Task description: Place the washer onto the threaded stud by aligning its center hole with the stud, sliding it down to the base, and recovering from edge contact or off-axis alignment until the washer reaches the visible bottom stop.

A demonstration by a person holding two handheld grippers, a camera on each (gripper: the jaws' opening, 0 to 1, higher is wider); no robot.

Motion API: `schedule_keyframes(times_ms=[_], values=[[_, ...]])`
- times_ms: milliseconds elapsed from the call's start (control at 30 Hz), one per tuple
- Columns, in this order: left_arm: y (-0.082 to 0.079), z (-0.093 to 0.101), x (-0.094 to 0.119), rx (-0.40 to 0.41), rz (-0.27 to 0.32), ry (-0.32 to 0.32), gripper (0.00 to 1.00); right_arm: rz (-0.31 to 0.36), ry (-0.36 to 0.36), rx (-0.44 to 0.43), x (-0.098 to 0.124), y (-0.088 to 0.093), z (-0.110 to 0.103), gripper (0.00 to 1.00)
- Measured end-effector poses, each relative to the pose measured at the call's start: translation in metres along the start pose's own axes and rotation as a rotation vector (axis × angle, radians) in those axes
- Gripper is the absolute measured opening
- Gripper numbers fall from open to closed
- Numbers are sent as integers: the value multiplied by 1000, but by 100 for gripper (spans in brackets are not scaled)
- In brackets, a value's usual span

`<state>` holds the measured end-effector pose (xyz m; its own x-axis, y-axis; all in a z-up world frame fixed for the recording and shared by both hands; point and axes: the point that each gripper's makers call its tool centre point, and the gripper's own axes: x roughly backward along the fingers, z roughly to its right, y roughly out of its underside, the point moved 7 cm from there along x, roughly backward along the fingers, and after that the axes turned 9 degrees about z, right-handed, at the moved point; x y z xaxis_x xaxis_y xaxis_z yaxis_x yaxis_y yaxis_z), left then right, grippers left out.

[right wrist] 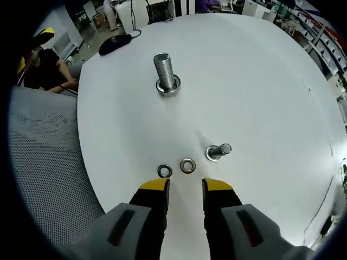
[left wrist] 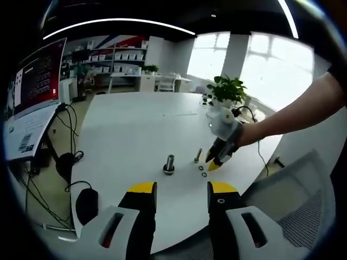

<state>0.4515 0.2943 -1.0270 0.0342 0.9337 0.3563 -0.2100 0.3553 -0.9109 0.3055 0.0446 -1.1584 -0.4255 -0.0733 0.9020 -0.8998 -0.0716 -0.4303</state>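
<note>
In the right gripper view, the right gripper (right wrist: 184, 187) hangs low over the white table (right wrist: 260, 81), its yellow-tipped jaws narrowly parted and holding nothing. Two washers lie flat just ahead of the fingertips: the left washer (right wrist: 164, 171) before the left finger, the right washer (right wrist: 187, 166) opposite the gap. A small stud (right wrist: 218, 151) stands just beyond the right finger, and a large stud (right wrist: 165, 73) stands well ahead. In the left gripper view, the left gripper (left wrist: 182, 189) hovers apart from the parts, jaws wide and seemingly empty.
</note>
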Motion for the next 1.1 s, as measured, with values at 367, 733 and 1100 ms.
schedule_keyframes(times_ms=[367,733,1100], values=[[-2,4,2,-1,10,-7,36,1,-19,-2,-4,0,-14,26],[-2,9,5,0,8,-8,36,3,-23,21,-10,-1,-23,24],[-1,9,5,-2,11,-16,36,-19,-14,155,-16,-2,-23,22]])
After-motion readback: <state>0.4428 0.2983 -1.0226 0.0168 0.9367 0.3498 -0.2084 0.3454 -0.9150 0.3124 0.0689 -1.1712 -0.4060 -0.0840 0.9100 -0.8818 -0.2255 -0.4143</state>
